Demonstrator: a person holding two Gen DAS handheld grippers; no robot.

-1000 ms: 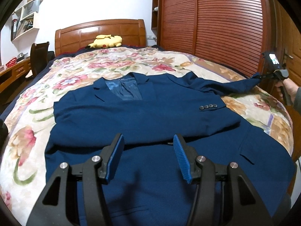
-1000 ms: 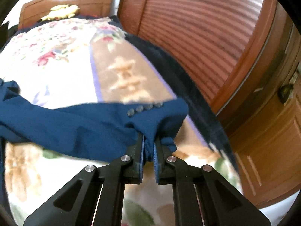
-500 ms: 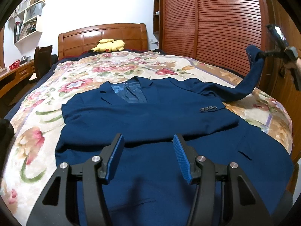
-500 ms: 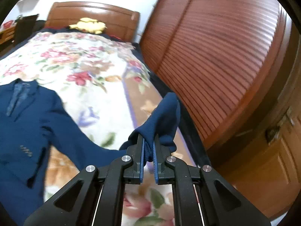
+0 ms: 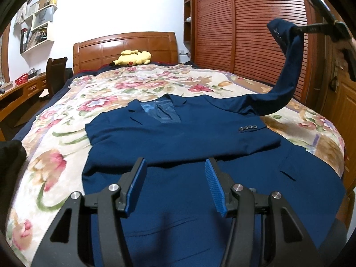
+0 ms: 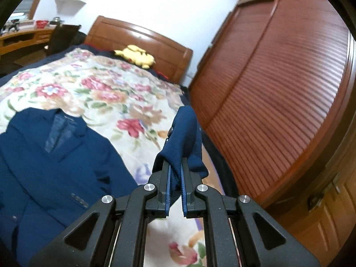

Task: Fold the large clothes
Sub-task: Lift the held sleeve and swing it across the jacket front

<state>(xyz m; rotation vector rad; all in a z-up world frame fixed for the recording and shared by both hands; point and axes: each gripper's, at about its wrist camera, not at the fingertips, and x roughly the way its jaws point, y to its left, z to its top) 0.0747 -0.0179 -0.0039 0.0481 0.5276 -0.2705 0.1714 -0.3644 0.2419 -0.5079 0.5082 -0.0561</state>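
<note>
Navy jacket sleeve [image 6: 184, 133] pinched in right gripper [image 6: 175, 171] jaws; left gripper [image 5: 175, 169] jaws spread, empty.

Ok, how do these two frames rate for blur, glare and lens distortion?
Left wrist view: mostly sharp, the navy jacket crisp, slight smear on the floral bedspread at the left edge, fisheye bowing the wardrobe. Right wrist view: motion-blurred bedspread and jacket, the wall blown out white, the sleeve cuff in the jaws still sharp.

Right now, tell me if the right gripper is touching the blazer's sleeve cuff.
Touching. The right wrist view shows the right gripper shut on the blazer's sleeve cuff, blue fabric pinched between both pads and lifted clear of the floral bedspread.
</note>
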